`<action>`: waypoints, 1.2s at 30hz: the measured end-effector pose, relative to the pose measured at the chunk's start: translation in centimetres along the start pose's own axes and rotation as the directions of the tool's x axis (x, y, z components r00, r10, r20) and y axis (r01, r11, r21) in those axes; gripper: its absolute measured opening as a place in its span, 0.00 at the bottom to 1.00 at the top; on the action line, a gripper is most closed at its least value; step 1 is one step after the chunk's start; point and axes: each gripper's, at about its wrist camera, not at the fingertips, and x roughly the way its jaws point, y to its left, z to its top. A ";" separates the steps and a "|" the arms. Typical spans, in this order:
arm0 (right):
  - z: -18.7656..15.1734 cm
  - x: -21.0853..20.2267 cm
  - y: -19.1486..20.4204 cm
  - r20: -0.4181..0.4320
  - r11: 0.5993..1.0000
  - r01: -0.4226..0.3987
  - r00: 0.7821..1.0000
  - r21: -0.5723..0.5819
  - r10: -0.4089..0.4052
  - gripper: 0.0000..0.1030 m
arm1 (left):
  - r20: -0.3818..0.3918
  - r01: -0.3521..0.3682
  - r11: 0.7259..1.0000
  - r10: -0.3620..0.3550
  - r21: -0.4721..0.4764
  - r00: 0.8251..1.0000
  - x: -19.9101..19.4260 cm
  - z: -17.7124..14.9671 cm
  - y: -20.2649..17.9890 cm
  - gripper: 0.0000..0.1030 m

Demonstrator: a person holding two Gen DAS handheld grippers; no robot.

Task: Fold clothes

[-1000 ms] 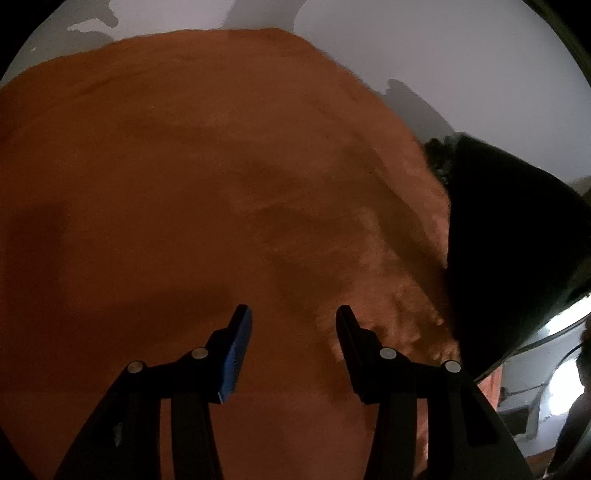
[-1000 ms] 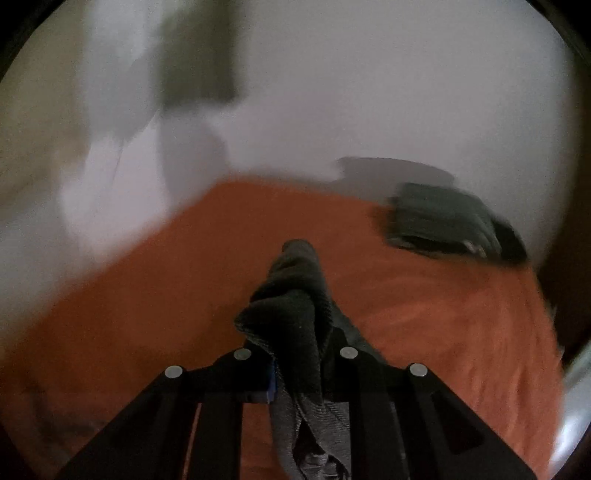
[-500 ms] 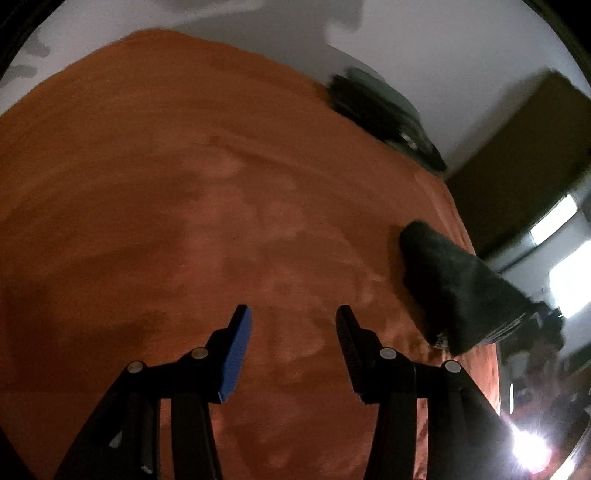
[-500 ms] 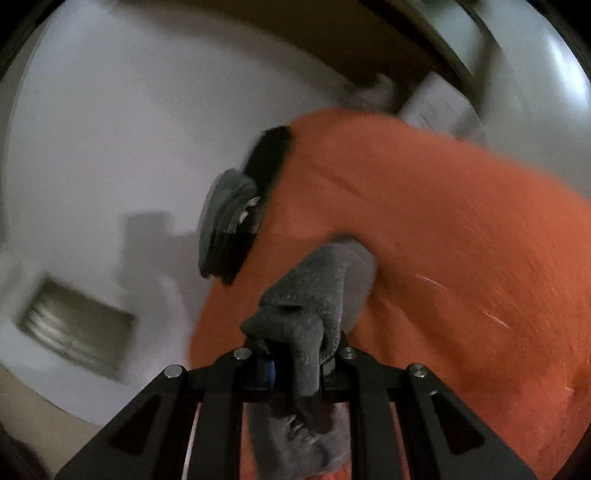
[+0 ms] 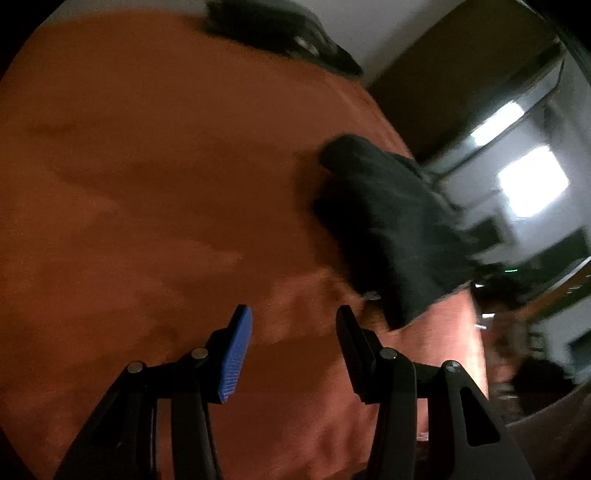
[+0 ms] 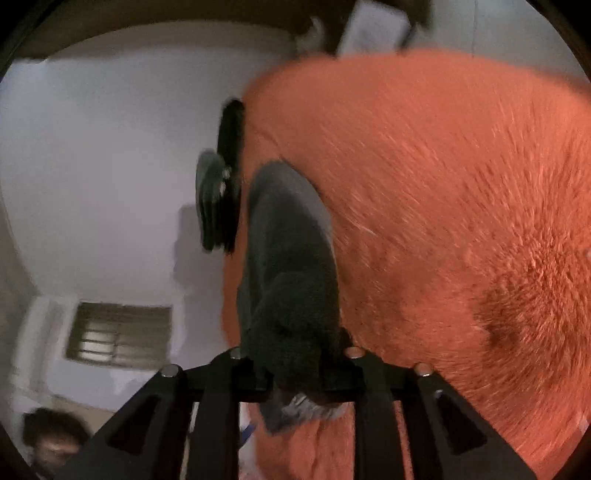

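Observation:
My right gripper is shut on a dark grey garment, which bunches between the fingers and stretches forward over the orange fuzzy blanket. In the left wrist view the same dark garment hangs at the right above the orange blanket. My left gripper is open and empty, its blue-padded finger and black finger over bare blanket, left of and below the garment.
A pile of dark folded clothes lies at the blanket's far edge, also shown in the right wrist view. White wall and a vent lie beyond. A person's head shows at the bottom left.
The right gripper has swung the grey garment further over the blanket; its view has rolled. In the left view the garment has grown nearer and the left gripper stays open.

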 end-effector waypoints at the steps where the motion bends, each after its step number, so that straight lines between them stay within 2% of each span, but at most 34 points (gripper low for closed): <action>1: 0.8 0.2 -0.7 -0.054 1.000 -0.002 0.999 0.009 0.002 0.38 | -0.022 0.049 0.999 -0.049 -0.001 0.999 1.1 0.7 -0.3 0.48; 2: 1.4 -0.1 -1.0 -0.083 1.000 -0.003 0.997 0.001 0.003 0.47 | -0.044 0.098 0.995 -0.098 -0.004 0.994 2.2 1.4 -0.5 0.48; 3: 2.3 -0.2 -0.9 -0.098 1.000 -0.017 0.995 -0.007 0.016 0.65 | -0.065 0.146 0.989 -0.147 -0.007 0.987 3.3 2.1 -0.8 0.49; 4: 3.2 -0.3 -0.9 -0.108 0.998 -0.060 0.992 0.006 0.060 0.78 | -0.085 0.190 0.982 -0.191 -0.015 0.978 4.4 2.8 -1.2 0.49; 6: 4.8 -0.1 -0.9 -0.123 0.991 -0.127 0.984 0.038 0.131 0.80 | -0.111 0.260 0.964 -0.266 -0.062 0.958 6.8 3.6 -1.8 0.50; 8: 5.8 1.2 -0.7 -0.163 0.992 -0.115 0.979 0.053 0.123 0.80 | -0.117 0.295 0.950 -0.305 -0.102 0.945 8.2 3.7 -2.3 0.50; 9: 6.0 2.1 -0.3 -0.193 0.998 -0.059 0.979 0.032 0.064 0.80 | -0.115 0.301 0.947 -0.314 -0.115 0.942 8.7 3.6 -2.5 0.50; 11: 5.9 3.7 0.5 -0.253 1.000 0.002 0.967 -0.011 -0.005 0.80 | -0.112 0.302 0.947 -0.314 -0.112 0.943 8.9 3.0 -3.0 0.50; 12: 5.9 4.5 1.1 -0.281 0.997 0.045 0.958 -0.057 -0.060 0.77 | -0.111 0.303 0.947 -0.314 -0.106 0.943 8.8 2.7 -3.3 0.50; 14: 5.8 6.1 2.6 -0.323 0.974 0.147 0.926 -0.170 -0.196 0.41 | -0.110 0.304 0.948 -0.314 -0.093 0.943 8.5 2.3 -3.5 0.51; 15: 5.5 6.4 3.6 -0.320 0.949 0.212 0.905 -0.235 -0.282 0.16 | -0.110 0.304 0.948 -0.313 -0.091 0.943 8.5 2.1 -3.5 0.52; 16: 5.1 6.4 5.1 -0.298 0.933 0.252 0.898 -0.256 -0.325 0.13 | -0.109 0.304 0.949 -0.312 -0.089 0.944 8.5 1.9 -3.4 0.52; 19: 4.0 6.3 9.6 -0.225 0.876 0.369 0.867 -0.311 -0.445 0.10 | -0.099 0.298 0.949 -0.308 -0.103 0.946 8.2 1.2 -2.8 0.52; 23: 0.5 10.1 19.4 -0.174 0.809 0.400 0.843 -0.430 -0.509 0.10 | -0.028 0.333 0.933 -0.339 -0.135 0.940 6.0 0.0 -1.8 0.52; 27: -3.0 13.8 29.3 -0.114 0.726 0.426 0.818 -0.540 -0.564 0.10 | 0.072 0.399 0.901 -0.393 -0.170 0.917 2.9 -1.7 -0.9 0.52; 30: -5.7 16.6 36.7 -0.065 0.654 0.442 0.798 -0.615 -0.600 0.10 | 0.153 0.425 0.886 -0.402 -0.184 0.903 0.0 -3.2 0.0 0.52; 32: -7.3 19.2 40.7 -0.061 0.642 0.410 0.812 -0.648 -0.581 0.10 | 0.214 0.439 0.876 -0.399 -0.197 0.892 -2.2 -4.2 0.9 0.52; 36: -11.9 23.6 46.5 -0.119 0.670 0.305 0.853 -0.677 -0.508 0.10 | 0.368 0.426 0.876 -0.328 -0.225 0.870 -8.6 -5.9 4.3 0.52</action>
